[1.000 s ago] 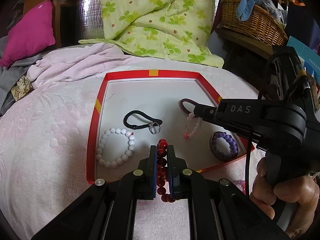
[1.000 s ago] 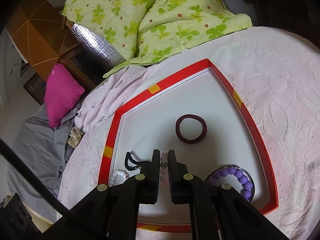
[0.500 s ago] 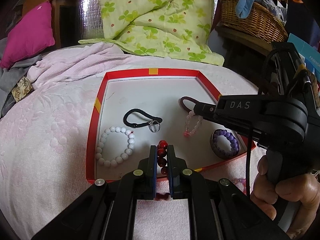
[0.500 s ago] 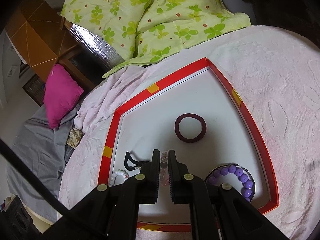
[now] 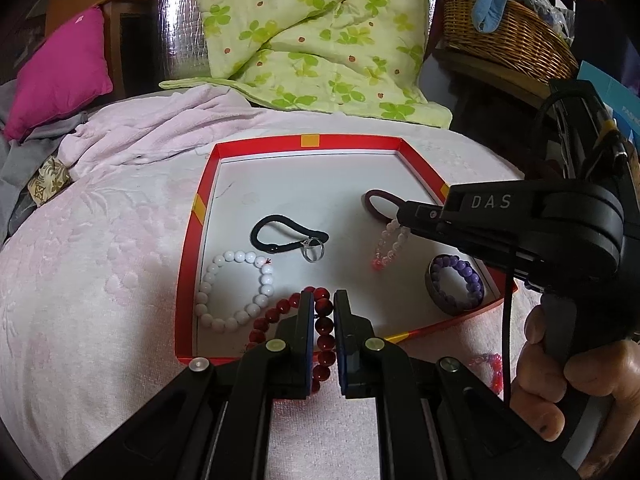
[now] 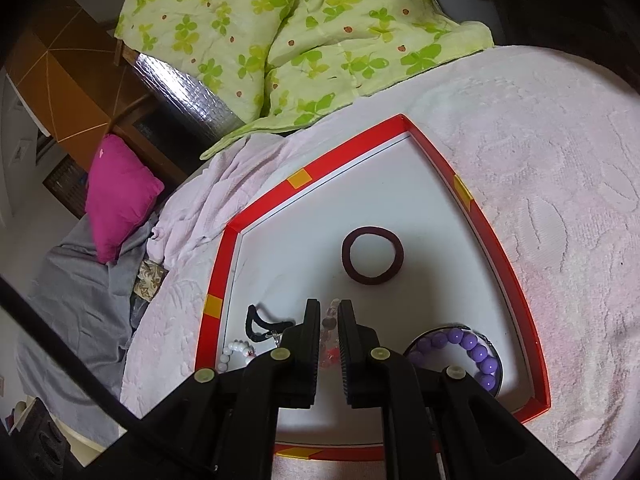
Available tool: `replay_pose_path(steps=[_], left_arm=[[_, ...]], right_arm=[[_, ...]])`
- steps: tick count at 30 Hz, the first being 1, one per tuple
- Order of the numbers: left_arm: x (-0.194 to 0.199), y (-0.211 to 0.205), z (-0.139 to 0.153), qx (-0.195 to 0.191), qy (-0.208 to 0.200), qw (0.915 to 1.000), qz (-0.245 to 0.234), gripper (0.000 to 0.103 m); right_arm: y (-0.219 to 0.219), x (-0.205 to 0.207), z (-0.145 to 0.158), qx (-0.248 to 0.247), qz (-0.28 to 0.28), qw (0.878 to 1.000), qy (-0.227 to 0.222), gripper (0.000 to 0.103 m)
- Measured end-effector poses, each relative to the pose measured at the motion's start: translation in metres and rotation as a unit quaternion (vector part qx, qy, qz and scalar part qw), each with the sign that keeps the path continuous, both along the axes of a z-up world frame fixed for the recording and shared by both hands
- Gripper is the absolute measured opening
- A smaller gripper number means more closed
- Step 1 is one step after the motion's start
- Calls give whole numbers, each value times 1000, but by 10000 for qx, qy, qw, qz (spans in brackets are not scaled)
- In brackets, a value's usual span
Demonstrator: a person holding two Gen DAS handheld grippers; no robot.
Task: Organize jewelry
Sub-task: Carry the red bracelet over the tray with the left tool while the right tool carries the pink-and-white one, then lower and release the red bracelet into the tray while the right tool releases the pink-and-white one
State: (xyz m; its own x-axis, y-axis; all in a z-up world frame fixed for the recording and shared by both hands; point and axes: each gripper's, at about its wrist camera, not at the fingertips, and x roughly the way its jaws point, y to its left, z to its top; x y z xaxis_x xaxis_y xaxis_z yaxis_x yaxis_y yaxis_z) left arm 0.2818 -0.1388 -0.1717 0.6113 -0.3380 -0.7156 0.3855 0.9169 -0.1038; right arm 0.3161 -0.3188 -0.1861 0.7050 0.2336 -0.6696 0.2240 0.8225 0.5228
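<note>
A red-walled tray (image 5: 188, 236) with a white floor lies on the pink bedspread. My left gripper (image 5: 322, 300) is shut on a red bead bracelet (image 5: 324, 326), which hangs over the tray's near wall. My right gripper (image 6: 329, 312) is shut on a pale pink bead bracelet (image 5: 386, 246) and holds it above the tray floor. In the tray lie a white bead bracelet (image 5: 236, 286), a black hair tie (image 5: 280, 234) with a silver ring (image 5: 314, 250), a maroon hair tie (image 6: 372, 256) and a purple bead bracelet (image 6: 472, 350) inside a metal bangle.
A green flowered quilt (image 5: 312, 36) and a magenta pillow (image 5: 60, 76) lie beyond the tray. A wicker basket (image 5: 508, 36) stands at the back right. Small pink beads (image 5: 490, 362) lie on the bedspread outside the tray's near right corner.
My left gripper has carried the red bead bracelet forward, and its far loop now lies inside the tray beside the white bracelet. My right gripper holds almost still with the pink bracelet.
</note>
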Motion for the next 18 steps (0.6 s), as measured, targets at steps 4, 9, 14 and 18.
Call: replay_pose_path(steps=[4, 9, 14, 18], left_arm=[[0, 0, 0, 8, 14, 10000, 9, 10], [-1, -1, 0, 18, 22, 10000, -7, 10], [-1, -1, -1, 46, 40, 10000, -4, 10], [1, 0, -2, 40, 86, 10000, 20, 10]], right_arm=[[0, 1, -1, -5, 8, 10000, 10, 12], [-1, 0, -1, 17, -5, 10000, 16, 12], [-1, -1, -1, 11, 9, 10000, 18, 12], [-2, -2, -1, 23, 3, 10000, 21, 12]])
